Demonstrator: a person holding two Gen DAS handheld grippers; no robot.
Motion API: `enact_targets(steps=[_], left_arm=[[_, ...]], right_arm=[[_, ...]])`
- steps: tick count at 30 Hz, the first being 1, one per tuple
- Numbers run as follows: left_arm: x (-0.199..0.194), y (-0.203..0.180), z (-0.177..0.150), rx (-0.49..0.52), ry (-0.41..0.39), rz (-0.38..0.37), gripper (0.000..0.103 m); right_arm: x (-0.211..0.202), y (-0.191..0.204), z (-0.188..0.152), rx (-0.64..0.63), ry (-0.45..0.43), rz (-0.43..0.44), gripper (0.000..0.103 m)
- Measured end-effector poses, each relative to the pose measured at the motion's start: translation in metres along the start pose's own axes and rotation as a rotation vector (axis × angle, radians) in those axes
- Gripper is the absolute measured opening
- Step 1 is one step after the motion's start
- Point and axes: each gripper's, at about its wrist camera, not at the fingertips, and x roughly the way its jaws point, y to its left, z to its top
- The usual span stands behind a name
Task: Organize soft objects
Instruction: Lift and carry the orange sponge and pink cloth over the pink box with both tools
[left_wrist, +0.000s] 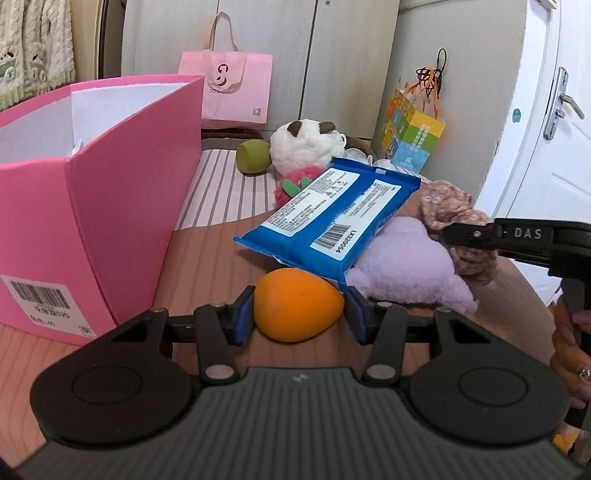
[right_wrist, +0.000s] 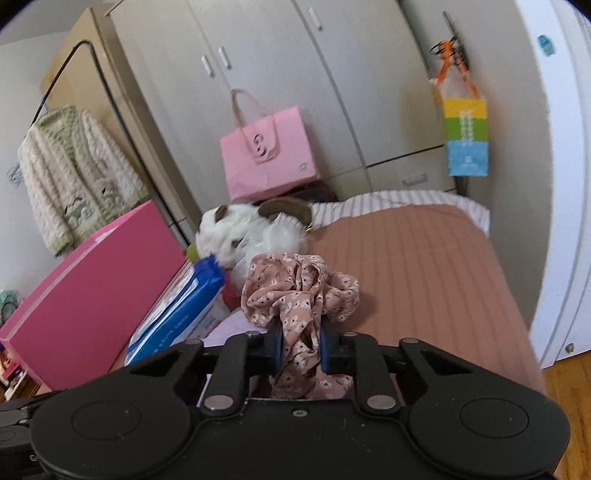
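Low in the left wrist frame, the left gripper (left_wrist: 299, 314) brackets an orange ball (left_wrist: 295, 306) on the bed (left_wrist: 207, 266), pads touching its sides. At lower centre of the right wrist frame, the right gripper (right_wrist: 299, 349) pinches a floral cloth (right_wrist: 299, 291), beside a blue packet (right_wrist: 184, 310) and pink box (right_wrist: 92, 284).

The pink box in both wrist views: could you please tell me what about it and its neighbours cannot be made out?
- Pink box contents: left wrist view, hidden by its walls.
- Orange ball: whether the left fingers press it is unclear.
- Plush toy: right wrist view, blurred, partly behind the floral cloth.
- Wipes pack small print: unreadable.
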Motion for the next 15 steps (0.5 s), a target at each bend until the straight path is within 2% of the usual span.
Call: enact_targets(steps=[3, 15], left_arm=[[-0.002, 0.001, 0.0, -0.006, 0.006, -0.001, 0.049], [-0.016, 0.012, 0.002, -0.025, 0.097, -0.03, 0.049]], right_arm=[[-0.007, 0.001, 0.0, -0.036, -0.008, -0.056, 0.021], [-0.048, 0.021, -0.019, -0.11, -0.02, -0.081, 0.021]])
